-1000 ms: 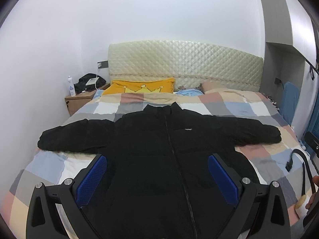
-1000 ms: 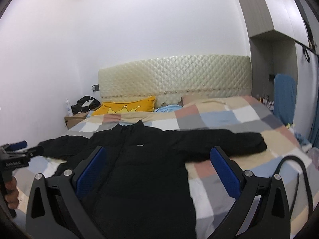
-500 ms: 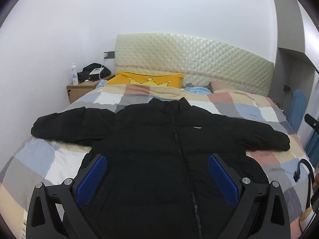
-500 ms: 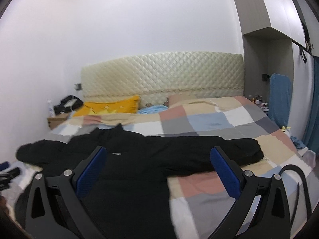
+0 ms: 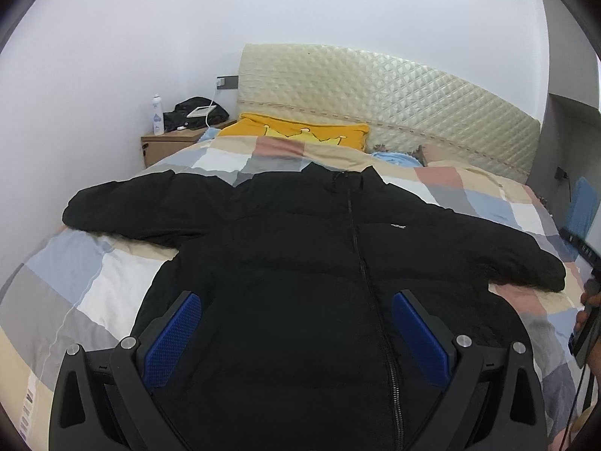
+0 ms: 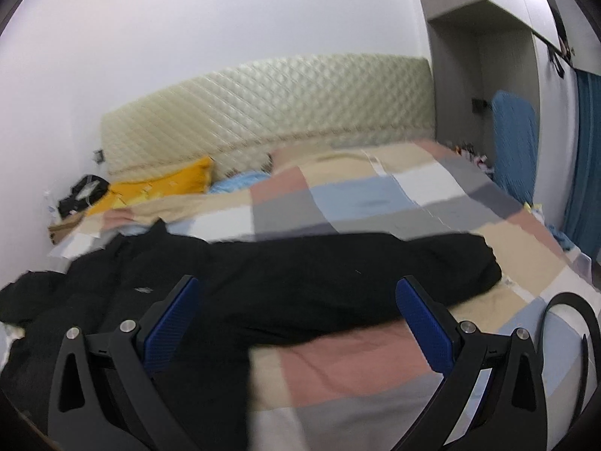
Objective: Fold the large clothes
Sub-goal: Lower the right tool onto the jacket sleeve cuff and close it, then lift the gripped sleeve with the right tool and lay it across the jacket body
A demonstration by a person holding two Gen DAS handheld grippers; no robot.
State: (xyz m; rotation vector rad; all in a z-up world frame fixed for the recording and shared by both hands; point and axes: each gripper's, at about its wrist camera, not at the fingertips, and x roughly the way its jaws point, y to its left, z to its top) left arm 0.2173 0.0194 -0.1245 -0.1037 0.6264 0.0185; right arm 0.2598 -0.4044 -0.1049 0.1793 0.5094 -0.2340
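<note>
A black puffer jacket [image 5: 319, 270] lies flat, front up and zipped, on the checked bedspread [image 5: 75, 282], both sleeves spread out sideways. My left gripper [image 5: 296, 319] is open and empty above the jacket's lower body. My right gripper [image 6: 296, 312] is open and empty, hovering over the jacket's right sleeve [image 6: 375, 274], whose cuff [image 6: 484, 267] lies near the bed's right side. The jacket's body [image 6: 94, 293] shows at the left of the right wrist view. The right gripper's handle and the hand on it show at the right edge of the left wrist view [image 5: 586, 323].
A yellow crown pillow [image 5: 300, 135] and a light blue cloth [image 5: 394, 158] lie by the quilted headboard [image 5: 394, 94]. A wooden nightstand [image 5: 169, 143] with a bottle [image 5: 157, 114] and black bag stands at the left. A blue chair [image 6: 514, 139] and curtain stand right of the bed. A black strap [image 6: 571, 323] lies on the bed's right edge.
The left gripper has moved left and closer over the jacket. The right gripper has swung right and down toward the right sleeve. Both stay open.
</note>
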